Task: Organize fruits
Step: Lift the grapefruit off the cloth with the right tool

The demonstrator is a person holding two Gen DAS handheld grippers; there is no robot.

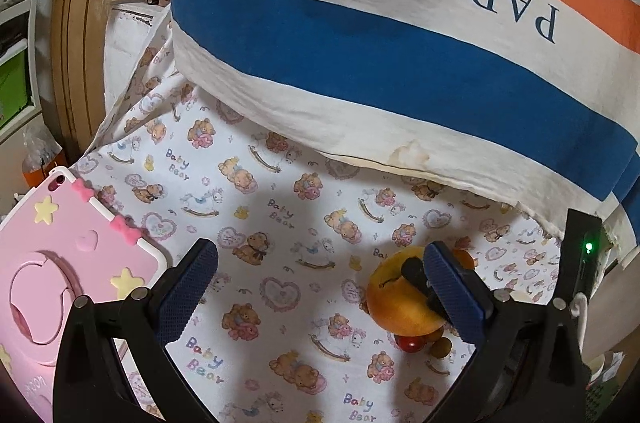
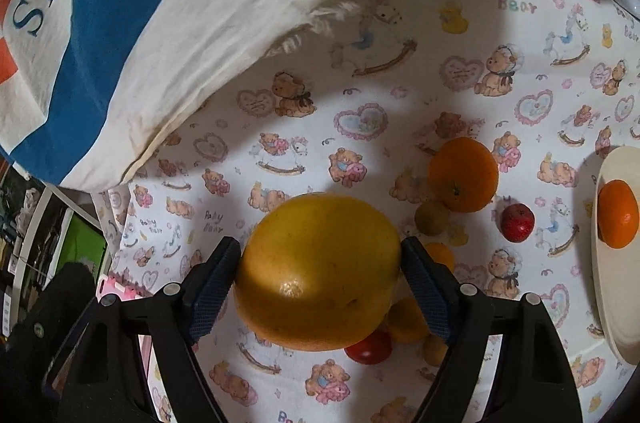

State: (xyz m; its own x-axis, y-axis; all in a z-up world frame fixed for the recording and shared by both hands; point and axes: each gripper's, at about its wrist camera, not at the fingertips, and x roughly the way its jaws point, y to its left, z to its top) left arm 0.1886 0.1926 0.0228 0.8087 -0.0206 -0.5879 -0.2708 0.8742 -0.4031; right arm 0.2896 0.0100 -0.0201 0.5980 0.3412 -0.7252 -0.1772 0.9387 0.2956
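Observation:
A large yellow grapefruit sits between the blue pads of my right gripper, which touch it on both sides. Under and behind it lie a red fruit and small yellow-orange fruits. Further right are an orange, a small greenish fruit and a dark red fruit. A cream plate at the right edge holds another orange. In the left wrist view my left gripper stands open over the bare sheet, the grapefruit just inside its right finger.
Everything lies on a bear-print sheet. A big striped pillow marked PARIS hangs over the far side. A pink tablet case lies at the left of the sheet. Furniture stands beyond the left edge.

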